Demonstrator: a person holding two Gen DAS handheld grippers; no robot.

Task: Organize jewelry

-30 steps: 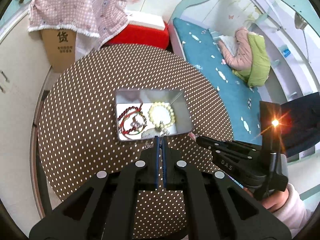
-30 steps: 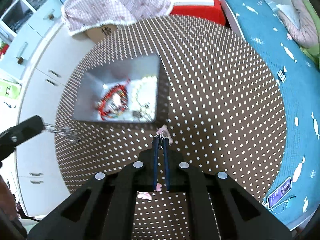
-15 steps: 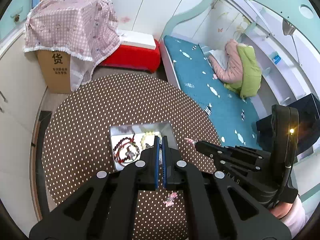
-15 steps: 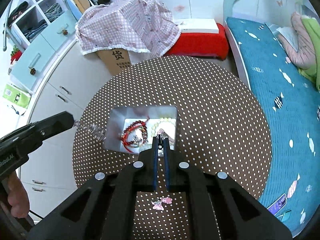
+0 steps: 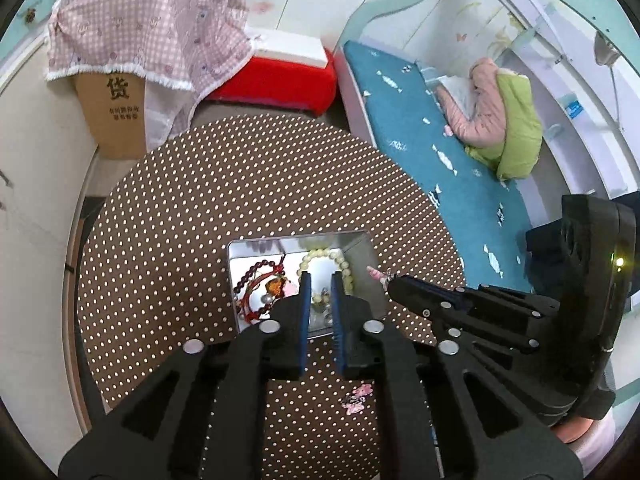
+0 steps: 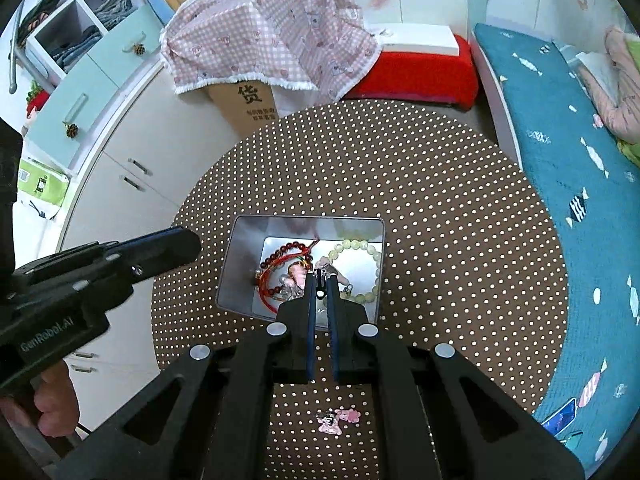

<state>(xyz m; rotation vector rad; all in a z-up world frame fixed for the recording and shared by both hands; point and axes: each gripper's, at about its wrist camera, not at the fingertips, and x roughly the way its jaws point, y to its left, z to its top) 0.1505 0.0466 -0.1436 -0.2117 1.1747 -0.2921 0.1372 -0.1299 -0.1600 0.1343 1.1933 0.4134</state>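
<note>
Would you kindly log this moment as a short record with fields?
table: round, brown cloth with white dots
tin: open, holding a dark red bead bracelet and a pale bead bracelet
left gripper: over the tin, jaws just opening, nothing between them
right gripper: shut on a small pink trinket
still on cloth: pink hair clip

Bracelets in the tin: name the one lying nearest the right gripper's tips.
The pale green bead bracelet, on the metal tin's right side; the dark red bead bracelet lies left.
</note>
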